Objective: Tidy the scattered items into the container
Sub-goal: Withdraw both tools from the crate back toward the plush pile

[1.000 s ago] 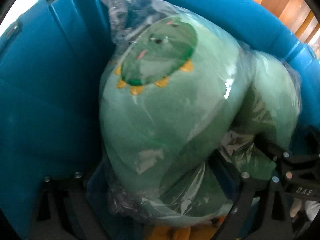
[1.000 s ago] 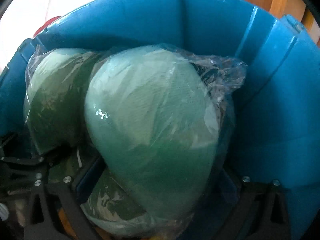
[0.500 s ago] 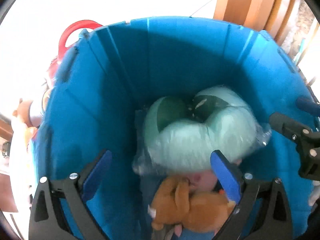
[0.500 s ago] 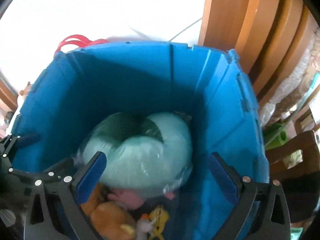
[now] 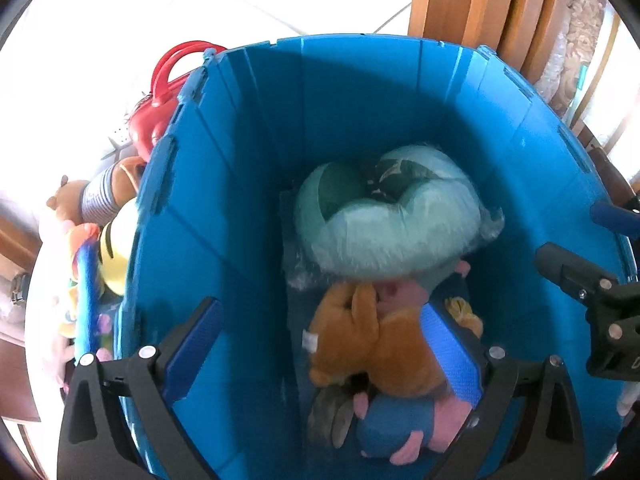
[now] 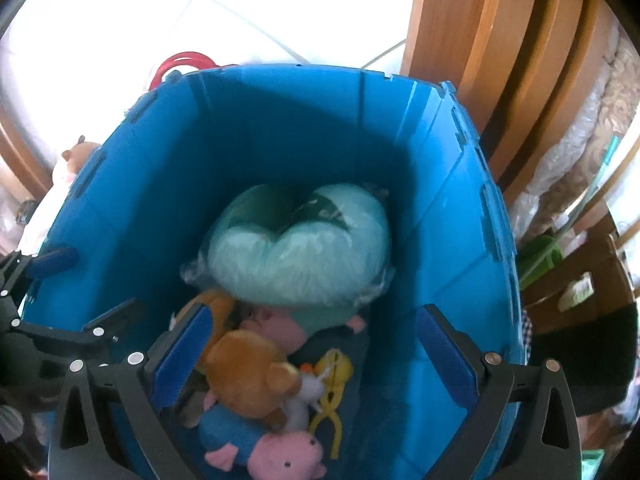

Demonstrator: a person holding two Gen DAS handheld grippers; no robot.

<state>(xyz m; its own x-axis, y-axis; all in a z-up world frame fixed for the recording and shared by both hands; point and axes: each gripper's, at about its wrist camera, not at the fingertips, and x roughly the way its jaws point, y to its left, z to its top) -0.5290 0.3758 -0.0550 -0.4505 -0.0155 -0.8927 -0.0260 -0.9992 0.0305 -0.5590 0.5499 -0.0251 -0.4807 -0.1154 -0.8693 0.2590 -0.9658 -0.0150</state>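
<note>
While I'm holding both grippers over the bin (image 5: 224, 208), everything sits like this:

Left gripper (image 5: 320, 344): fingers spread wide, nothing between them, hanging above the bin's mouth.
Right gripper (image 6: 312, 344): same deal, spread wide and holding nothing, just beside my left one.
Pillow (image 5: 384, 220): green neck pillow in a clear plastic bag, lying at the bottom of the bin toward the far wall, partly on top of the plushies.
Plushies in bin: brown bear (image 6: 252, 376), pink pig (image 6: 284, 456) in blue, and a small yellow toy (image 6: 332, 376), piled at the near end.
Outside the bin: red bag (image 5: 160, 116) and a few more soft toys (image 5: 100, 216) on the floor against the bin's left side.
Behind: wooden furniture (image 6: 480, 60) close to the bin's far right corner.
</note>
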